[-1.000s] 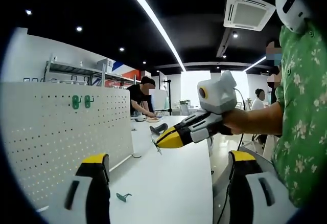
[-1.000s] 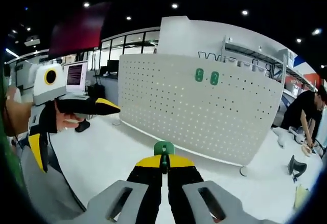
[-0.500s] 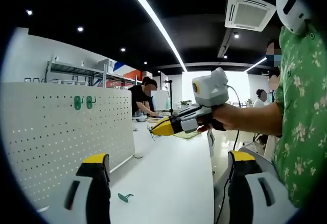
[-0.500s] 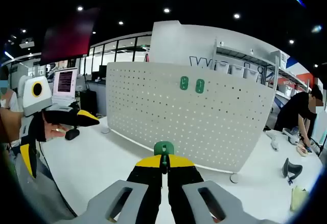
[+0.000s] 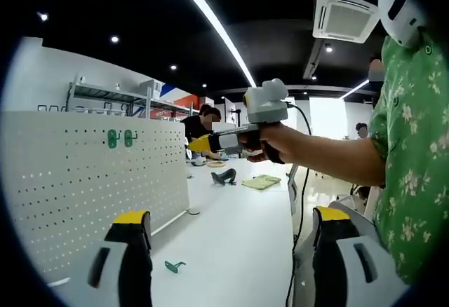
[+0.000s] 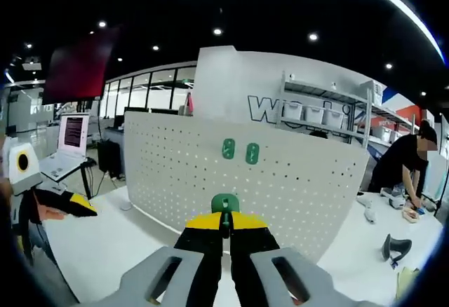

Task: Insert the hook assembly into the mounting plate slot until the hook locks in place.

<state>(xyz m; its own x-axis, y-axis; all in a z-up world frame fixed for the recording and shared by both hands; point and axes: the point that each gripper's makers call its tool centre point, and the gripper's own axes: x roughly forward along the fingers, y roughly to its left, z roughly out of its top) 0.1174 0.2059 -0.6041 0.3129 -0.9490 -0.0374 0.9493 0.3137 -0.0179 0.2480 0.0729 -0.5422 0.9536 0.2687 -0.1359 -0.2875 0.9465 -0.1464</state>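
A white pegboard mounting plate (image 6: 210,188) stands upright on the white table, with two green hooks (image 6: 240,151) seated high on it. My right gripper (image 6: 224,220) is shut on a green hook assembly (image 6: 224,203), held up in front of the pegboard and short of its face. In the left gripper view the right gripper (image 5: 202,143) hangs in a hand beside the pegboard (image 5: 84,188), near the two mounted hooks (image 5: 120,138). My left gripper (image 5: 231,251) is open with nothing between its fingers, low over the table. A loose green hook (image 5: 173,266) lies on the table below it.
A person in a green flowered shirt (image 5: 414,153) fills the right side. Another person (image 6: 407,170) works at the table's far end, beyond a black object (image 6: 393,247) and a yellow-green cloth (image 5: 261,181). A laptop (image 6: 70,135) sits at left.
The right gripper has risen and moved closer to the pegboard with the hook in it. The left gripper has stayed open and almost still.
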